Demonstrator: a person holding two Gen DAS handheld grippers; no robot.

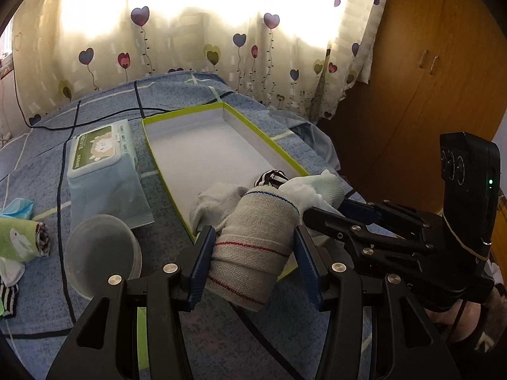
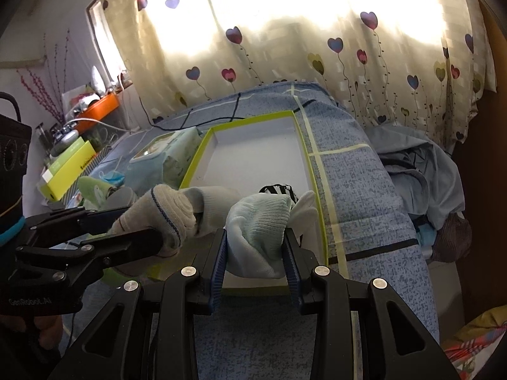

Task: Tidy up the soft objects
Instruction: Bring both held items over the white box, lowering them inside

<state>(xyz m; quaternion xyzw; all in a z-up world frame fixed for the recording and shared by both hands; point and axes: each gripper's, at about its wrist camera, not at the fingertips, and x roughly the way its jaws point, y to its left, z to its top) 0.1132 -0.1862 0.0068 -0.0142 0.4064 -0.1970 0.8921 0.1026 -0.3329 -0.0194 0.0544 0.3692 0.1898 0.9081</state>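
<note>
Both grippers loaded and parked over the near end of the green-rimmed box on the blue bed cover. Left gripper pinching a rolled beige sock bundle across its middle, pads pressed into either side, long axis pointing straight ahead from the fingers and into the box. Right gripper clamped on a crumpled white sock, pads squeezing its sides, toe end poking forward over the box's near rim. Already lying in the near end of the box: a grey-white sock and a black-and-white striped one, right under and just ahead of both loads. Far half of the box bare. So probably a drop-off next, and the key bit: beige roll sits to the left of the white sock, nearly touching, both crowding the same corner. Left one looks a touch nearer the open floor, so likely easiest to nudge forward past the pile before letting go, otherwise a heap on the rim.
</note>
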